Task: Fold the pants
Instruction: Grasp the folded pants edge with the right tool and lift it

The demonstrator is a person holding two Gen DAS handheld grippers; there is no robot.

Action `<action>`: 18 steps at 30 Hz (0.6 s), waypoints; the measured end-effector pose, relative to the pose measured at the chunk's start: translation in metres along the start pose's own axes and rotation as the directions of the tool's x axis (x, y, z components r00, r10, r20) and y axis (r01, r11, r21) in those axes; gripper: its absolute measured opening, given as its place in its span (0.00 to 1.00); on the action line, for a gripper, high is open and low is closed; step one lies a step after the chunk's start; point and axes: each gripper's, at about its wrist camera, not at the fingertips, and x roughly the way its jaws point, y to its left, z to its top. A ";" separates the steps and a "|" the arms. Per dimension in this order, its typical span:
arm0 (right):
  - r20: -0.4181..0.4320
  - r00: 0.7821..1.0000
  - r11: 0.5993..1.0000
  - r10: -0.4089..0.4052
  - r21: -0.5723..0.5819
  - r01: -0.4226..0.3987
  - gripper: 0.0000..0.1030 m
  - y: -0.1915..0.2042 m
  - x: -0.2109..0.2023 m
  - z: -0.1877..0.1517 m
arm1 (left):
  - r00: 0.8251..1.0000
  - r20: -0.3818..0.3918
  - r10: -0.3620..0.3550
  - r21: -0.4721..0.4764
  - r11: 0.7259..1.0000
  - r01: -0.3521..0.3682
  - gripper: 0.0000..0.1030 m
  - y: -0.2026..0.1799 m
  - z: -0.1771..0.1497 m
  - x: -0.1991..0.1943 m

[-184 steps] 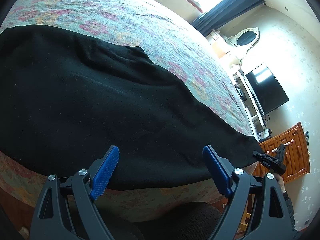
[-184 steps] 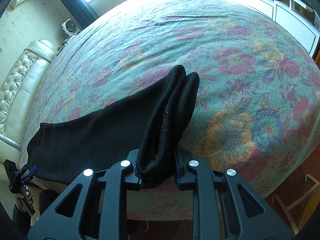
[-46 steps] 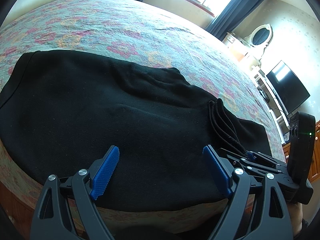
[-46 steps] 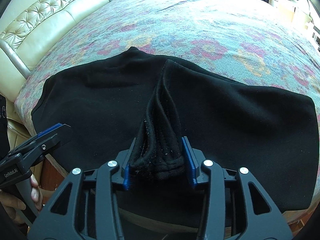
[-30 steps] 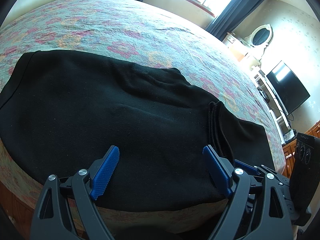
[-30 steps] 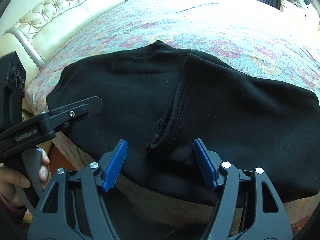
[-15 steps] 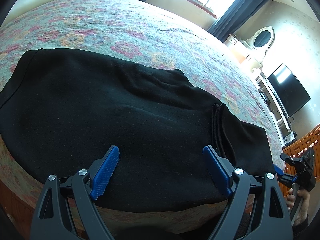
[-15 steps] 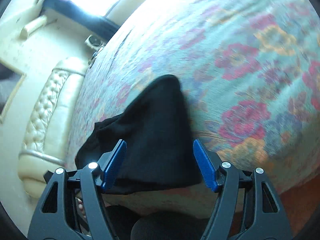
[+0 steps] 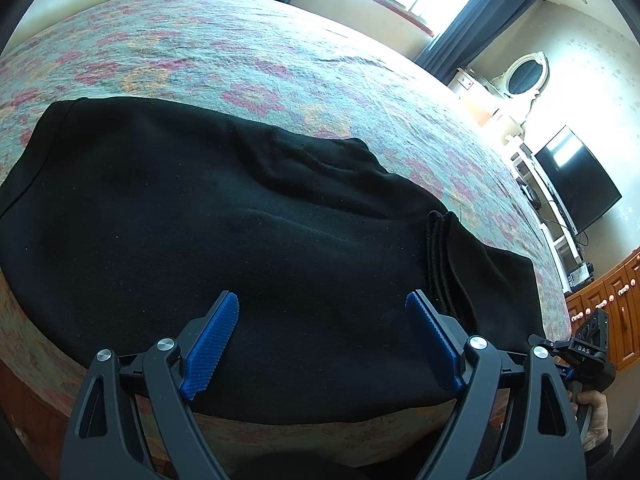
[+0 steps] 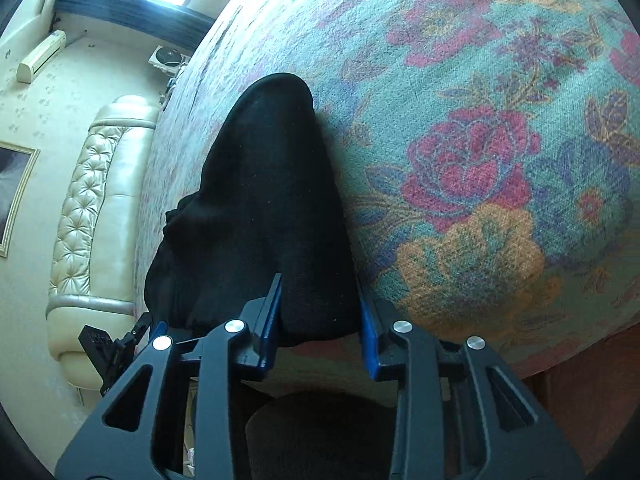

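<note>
Black pants (image 9: 224, 240) lie folded over on a flowered bedspread (image 9: 248, 52), along the bed's near edge. The cuff ends (image 9: 440, 252) lie on top at the right. My left gripper (image 9: 320, 340) is open and empty, just above the pants' near edge. My right gripper (image 10: 318, 320) is shut on the pants' right folded end (image 10: 272, 200) at the bed edge. It also shows small at the far right of the left wrist view (image 9: 580, 356).
A cream tufted headboard (image 10: 92, 200) stands at the left end of the bed. A TV (image 9: 576, 184) and wooden drawers (image 9: 616, 308) stand beyond the bed's right end. Windows with dark curtains (image 9: 476, 20) are at the far side.
My right gripper let go of the cuffs on top of the pants, swung to the right folded end and has closed on it. My left gripper has stayed open and still.
</note>
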 end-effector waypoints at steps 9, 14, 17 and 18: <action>0.051 0.997 0.999 0.052 0.011 -0.052 0.76 0.002 -0.007 0.051 | 1.000 0.001 0.003 0.001 1.000 -0.003 0.82 0.000 -0.002 0.000; 0.029 0.995 0.996 0.094 -0.008 -0.094 0.76 0.017 0.023 0.096 | 1.000 0.001 0.006 0.008 1.000 -0.006 0.82 -0.002 -0.002 0.000; 0.016 0.995 0.995 0.096 0.004 -0.096 0.76 0.022 0.040 0.114 | 1.000 0.000 0.006 0.009 1.000 -0.006 0.82 -0.003 -0.002 0.000; 0.009 0.995 0.995 0.094 0.011 -0.095 0.75 0.021 0.045 0.117 | 1.000 0.000 0.005 0.008 1.000 -0.005 0.82 -0.003 -0.002 0.001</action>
